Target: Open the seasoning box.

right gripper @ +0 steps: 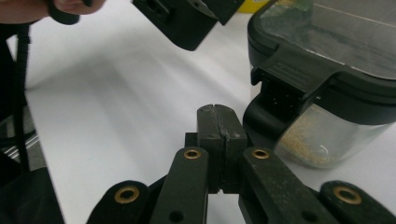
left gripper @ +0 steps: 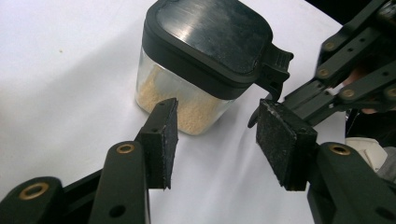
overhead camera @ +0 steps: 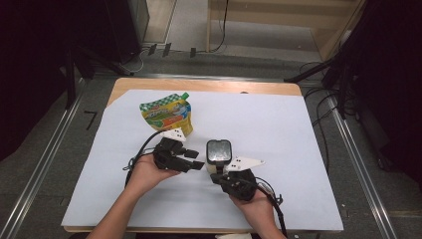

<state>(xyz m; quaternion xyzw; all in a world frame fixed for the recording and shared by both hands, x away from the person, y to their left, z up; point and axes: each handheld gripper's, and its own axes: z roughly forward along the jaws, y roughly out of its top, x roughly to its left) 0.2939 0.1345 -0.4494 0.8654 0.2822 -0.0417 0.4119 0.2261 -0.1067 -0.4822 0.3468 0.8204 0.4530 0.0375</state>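
A clear jar (overhead camera: 218,155) with a black lid sits on the white sheet (overhead camera: 278,129) near the middle of the table, a bit toward the near edge, with pale grains in its lower part. Both hands work close around it. The left gripper (left gripper: 217,140) comes in from the jar's left side; its jaws stand apart with nothing between the pads, and the jar lies just beyond them. The right gripper (right gripper: 219,122) is pressed shut on nothing, its tips right beside the lid's latch tab (right gripper: 292,77), seemingly touching or nearly so. A yellow-green pouch (overhead camera: 167,114) lies farther back, toward the far left corner, untouched.

To my eye this is the lid-opening step: the closed right tips look set to pry the latch up while the left steadies the jar. Next, the left jaws would need to close around the body, then the right should push up under the tab without tipping the jar.
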